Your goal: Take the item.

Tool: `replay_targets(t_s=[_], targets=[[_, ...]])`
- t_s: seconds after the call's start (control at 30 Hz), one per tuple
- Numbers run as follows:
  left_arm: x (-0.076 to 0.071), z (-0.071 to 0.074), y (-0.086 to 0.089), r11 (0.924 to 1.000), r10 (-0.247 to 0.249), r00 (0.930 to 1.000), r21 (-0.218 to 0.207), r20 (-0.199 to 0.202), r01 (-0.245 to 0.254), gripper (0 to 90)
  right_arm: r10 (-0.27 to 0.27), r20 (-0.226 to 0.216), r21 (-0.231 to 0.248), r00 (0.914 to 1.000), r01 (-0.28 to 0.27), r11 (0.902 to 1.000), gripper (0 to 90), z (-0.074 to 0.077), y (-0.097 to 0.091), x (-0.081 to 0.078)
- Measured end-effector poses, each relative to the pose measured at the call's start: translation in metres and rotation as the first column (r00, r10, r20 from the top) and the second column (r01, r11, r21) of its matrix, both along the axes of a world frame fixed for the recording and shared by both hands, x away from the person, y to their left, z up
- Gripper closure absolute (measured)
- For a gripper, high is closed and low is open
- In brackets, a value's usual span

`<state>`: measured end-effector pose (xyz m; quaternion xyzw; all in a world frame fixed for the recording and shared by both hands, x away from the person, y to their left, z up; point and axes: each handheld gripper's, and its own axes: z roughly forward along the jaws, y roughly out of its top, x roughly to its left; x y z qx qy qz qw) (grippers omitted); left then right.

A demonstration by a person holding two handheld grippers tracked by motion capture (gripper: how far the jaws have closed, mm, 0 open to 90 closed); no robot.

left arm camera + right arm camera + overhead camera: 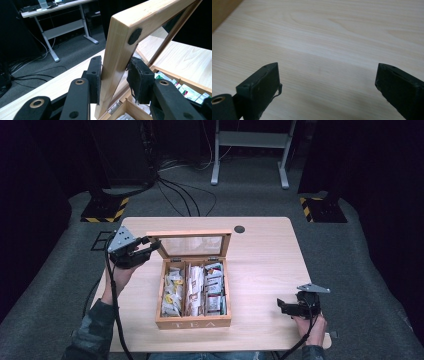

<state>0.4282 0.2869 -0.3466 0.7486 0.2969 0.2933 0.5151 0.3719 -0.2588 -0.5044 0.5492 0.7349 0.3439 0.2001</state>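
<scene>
The lid (pixel 117 65) is held upright, clamped in the left gripper (pixel 113 77) — tea box (pixel 192 320) opened, bags untouched, right gripper (pixel 327 85) agape, empty.

surface: light wooden table (pixel 265 265) | on it: open wooden tea box (pixel 192 320)
</scene>
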Motion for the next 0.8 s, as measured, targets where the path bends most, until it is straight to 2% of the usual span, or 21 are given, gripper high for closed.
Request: replay_targets(t_s=[0.23,0.3,0.4,0.57,0.8], targets=[[0.0,0.0,0.0,1.0,-0.001,1.0,0.003,-0.001,0.001,64.0,0.073,0.012,0.031,0.9972,-0.074,0.9968,4.5,0.017,0.025,0.002],[0.001,0.001,0.0,1.0,0.002,1.0,0.004,-0.001,-0.002,64.0,0.102,0.024,0.043,0.9945,-0.103,0.9937,4.5,0.021,0.03,0.004],[0.002,0.001,0.0,1.0,0.003,1.0,0.002,-0.003,-0.003,64.1,0.125,0.019,0.049,0.992,-0.126,0.9908,4.4,0.027,0.039,0.005],[0.003,0.001,0.0,1.0,0.004,1.0,0.001,-0.001,-0.004,64.3,0.176,0.035,0.053,0.9838,-0.178,0.9826,4.6,0.037,0.056,0.007],[0.004,0.002,0.0,1.0,0.002,1.0,-0.003,-0.006,-0.002,64.4,0.252,0.044,0.062,0.9668,-0.254,0.9652,4.8,0.048,0.082,0.011]])
